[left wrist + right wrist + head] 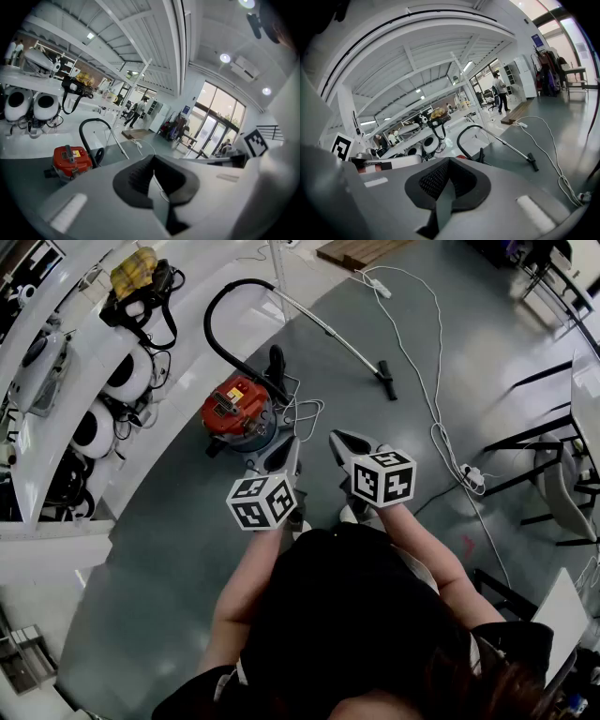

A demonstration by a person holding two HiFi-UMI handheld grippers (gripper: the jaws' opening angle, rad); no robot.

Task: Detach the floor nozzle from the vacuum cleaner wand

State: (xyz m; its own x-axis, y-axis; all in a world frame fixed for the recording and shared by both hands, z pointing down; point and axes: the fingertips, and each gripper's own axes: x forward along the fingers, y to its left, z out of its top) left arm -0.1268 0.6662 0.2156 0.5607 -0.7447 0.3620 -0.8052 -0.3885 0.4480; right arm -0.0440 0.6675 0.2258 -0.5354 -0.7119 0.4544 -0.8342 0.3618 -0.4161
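A red canister vacuum (238, 409) stands on the grey floor ahead of me. Its black hose (217, 324) loops back to a metal wand (328, 329) that lies on the floor. The black floor nozzle (386, 381) sits on the wand's far end. My left gripper (284, 458) and right gripper (345, 441) hang side by side near the canister, both shut and empty, well short of the nozzle. The left gripper view shows its shut gripper (152, 180) and the canister (70, 159). Beyond the shut gripper (447, 185) in the right gripper view lie wand (508, 147) and nozzle (531, 161).
A white cable (427, 381) runs over the floor to a power strip (472, 479) at the right. Black chair frames (548, 456) stand at the right edge. A white curved counter (66, 390) with round white devices and a yellow bag (134, 270) lines the left. A wooden pallet (361, 249) lies far ahead.
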